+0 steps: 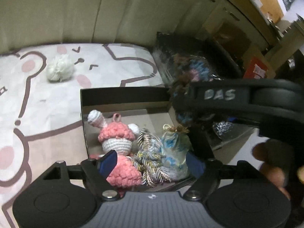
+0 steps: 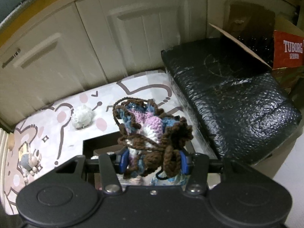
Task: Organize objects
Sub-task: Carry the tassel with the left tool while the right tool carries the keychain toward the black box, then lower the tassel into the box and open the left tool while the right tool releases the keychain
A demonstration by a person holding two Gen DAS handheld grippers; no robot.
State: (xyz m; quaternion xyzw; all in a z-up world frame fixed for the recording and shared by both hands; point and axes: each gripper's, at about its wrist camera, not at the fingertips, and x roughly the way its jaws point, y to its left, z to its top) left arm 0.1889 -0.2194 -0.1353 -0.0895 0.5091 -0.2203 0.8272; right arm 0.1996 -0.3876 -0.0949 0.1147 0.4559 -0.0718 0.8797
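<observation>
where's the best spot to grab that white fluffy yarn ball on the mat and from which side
Take the white yarn ball across its middle, coming from above. It lies alone on the cartoon mat, apart from the box, so both fingers have room beside it. It looks soft and roundish, so any jaw angle should do.

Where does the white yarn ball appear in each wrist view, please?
Left wrist: white yarn ball lies upper left, on the cartoon sheet, beyond the box.
Right wrist: it lies left of centre, on the same sheet.
Shared landmark: the box's dark rim.
</observation>
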